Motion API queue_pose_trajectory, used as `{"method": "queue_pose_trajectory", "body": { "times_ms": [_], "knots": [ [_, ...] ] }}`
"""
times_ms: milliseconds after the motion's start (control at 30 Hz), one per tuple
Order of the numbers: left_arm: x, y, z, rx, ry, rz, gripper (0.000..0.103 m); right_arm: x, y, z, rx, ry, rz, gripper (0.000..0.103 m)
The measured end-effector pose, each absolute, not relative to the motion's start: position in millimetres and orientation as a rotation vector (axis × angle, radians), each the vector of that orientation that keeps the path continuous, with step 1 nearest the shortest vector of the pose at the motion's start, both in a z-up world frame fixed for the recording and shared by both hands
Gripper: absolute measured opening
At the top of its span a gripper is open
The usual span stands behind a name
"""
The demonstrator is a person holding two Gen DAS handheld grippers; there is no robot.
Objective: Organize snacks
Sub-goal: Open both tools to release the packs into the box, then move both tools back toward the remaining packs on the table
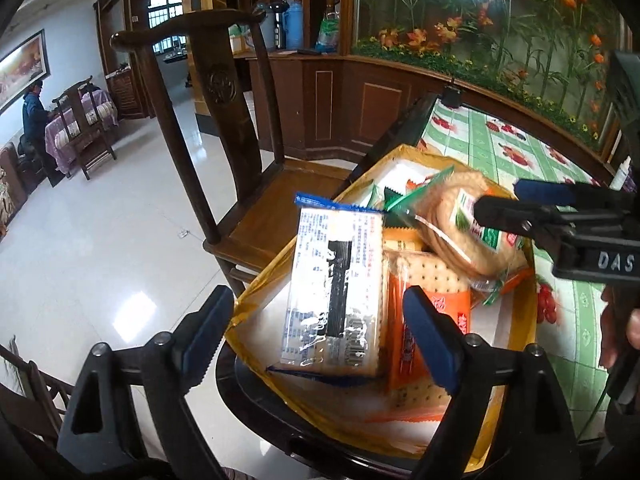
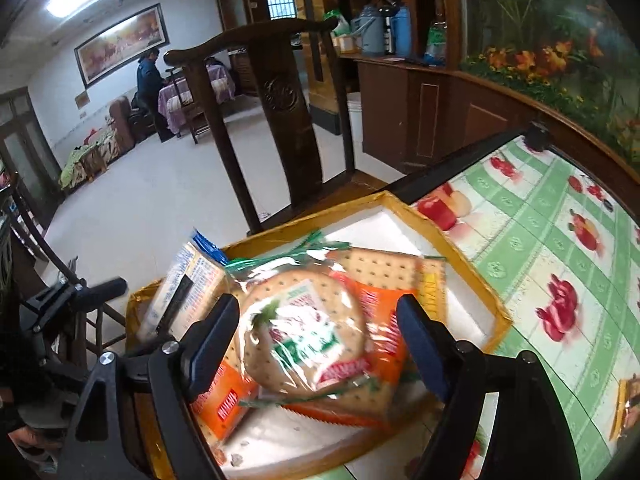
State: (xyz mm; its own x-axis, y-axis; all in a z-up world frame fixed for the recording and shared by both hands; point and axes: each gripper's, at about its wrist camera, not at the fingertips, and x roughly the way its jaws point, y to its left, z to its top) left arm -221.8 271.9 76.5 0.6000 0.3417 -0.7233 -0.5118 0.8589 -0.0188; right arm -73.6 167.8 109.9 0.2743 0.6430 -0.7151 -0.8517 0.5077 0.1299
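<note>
A yellow-rimmed white box [image 1: 248,320] [image 2: 464,248] on the table's near corner holds snack packs. A blue-edged cracker pack [image 1: 336,292] [image 2: 188,280] lies at its left side, between the fingers of my open left gripper [image 1: 316,332], which hovers just above it. A clear pack of round biscuits with a green label [image 1: 460,220] [image 2: 304,328] rests on orange cracker packs [image 1: 432,304] [image 2: 376,308]. My right gripper [image 2: 316,340] is open with its fingers on either side of the round pack; it also shows in the left wrist view [image 1: 520,204].
The table has a green checked fruit-print cloth [image 2: 560,240] with a dark rim [image 1: 280,420]. A dark wooden chair [image 1: 240,120] [image 2: 280,112] stands just beyond the box. A wooden counter and flower wall run behind. A person sits at a far table [image 1: 36,112].
</note>
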Motion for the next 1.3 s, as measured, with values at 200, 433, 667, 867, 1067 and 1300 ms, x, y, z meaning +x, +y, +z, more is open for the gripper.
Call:
{"method": "queue_pose_trajectory", "body": {
  "times_ms": [200,433,667,867,1067,1300],
  "knots": [
    [-212,262,79,-0.23,0.773,0.479,0.087,-69,144,110,-0.267,0.798,1.0,0.081],
    [-195,241,83,-0.214,0.762,0.444,0.087,-62,115,106,-0.233,0.81,0.926,0.081],
    [-174,214,93,-0.204,0.741,0.39,0.087,-51,81,104,-0.22,0.808,0.8,0.081],
    [-151,184,102,-0.195,0.739,0.323,0.088,-42,47,98,-0.193,0.827,0.729,0.081],
    [-126,145,110,-0.166,0.744,0.244,0.088,-33,7,91,-0.168,0.858,0.659,0.082],
    [-89,95,111,-0.127,0.783,0.144,0.088,-26,-45,84,-0.134,0.884,0.578,0.082]
  ]
}}
